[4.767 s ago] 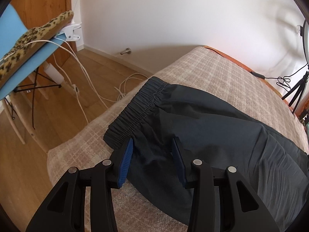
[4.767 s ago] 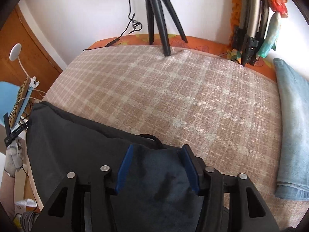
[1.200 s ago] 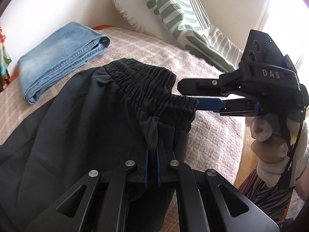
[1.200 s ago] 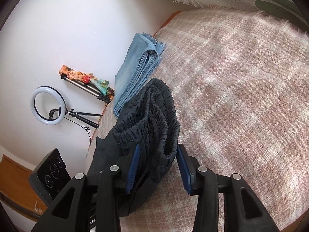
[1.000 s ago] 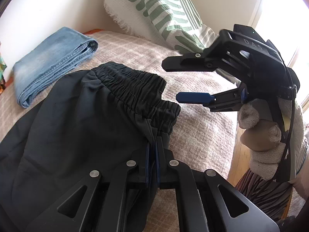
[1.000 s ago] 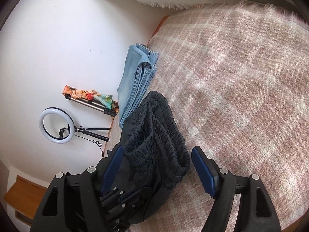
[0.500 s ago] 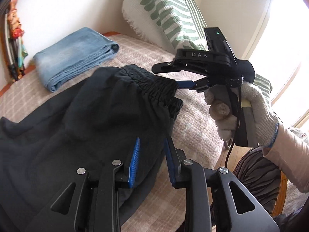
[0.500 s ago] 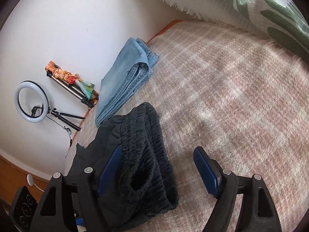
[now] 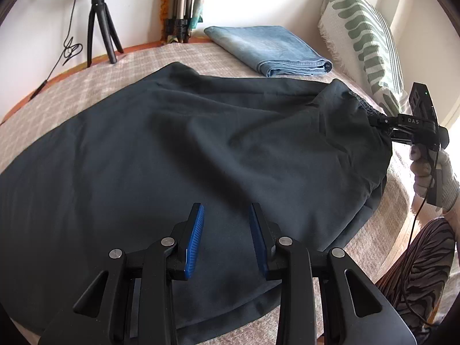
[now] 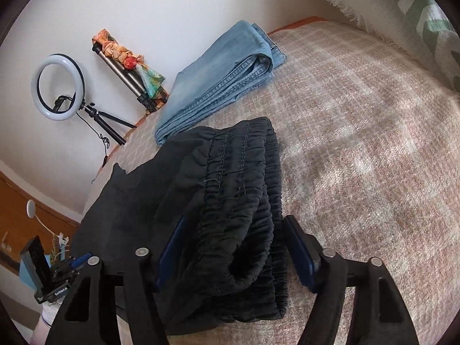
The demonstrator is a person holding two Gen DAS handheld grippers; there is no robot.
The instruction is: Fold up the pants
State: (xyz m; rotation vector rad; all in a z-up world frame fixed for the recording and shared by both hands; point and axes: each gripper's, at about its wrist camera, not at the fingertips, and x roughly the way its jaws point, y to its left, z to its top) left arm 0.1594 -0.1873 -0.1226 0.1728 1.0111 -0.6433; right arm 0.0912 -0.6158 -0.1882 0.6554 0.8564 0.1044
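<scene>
Pants: we see the dark pants point(image 9: 187, 143) spread across the middle of the left wrist view, lying on the checked bedspread point(image 9: 138, 60); their gathered waistband point(image 10: 238, 201) fills the lower centre of the right wrist view, bunched in several layers.

Left gripper: our left gripper point(image 9: 225, 238) sits at the bottom centre of the left wrist view, hovering over the dark cloth; its blue pads stand apart with a clear gap, nothing pinched between them; the same tool shows small at the lower left of the right wrist view.

Right gripper: our right gripper point(image 10: 235, 256) stands at the bottom of the right wrist view with its jaws closing; the bunched waistband lies between the blue pads, which meet its sides; at the right edge of the left wrist view it is held by a gloved hand point(image 9: 431, 172), its tip at the waistband.

Jeans: folded blue jeans point(image 9: 267, 49) lie at the upper centre of the left wrist view, just beyond the pants.

Pillow: a white and green pillow point(image 9: 362, 31) leans at the upper right.

Ring light: a ring light point(image 10: 57, 86) on a tripod stands at the upper left of the right wrist view.
</scene>
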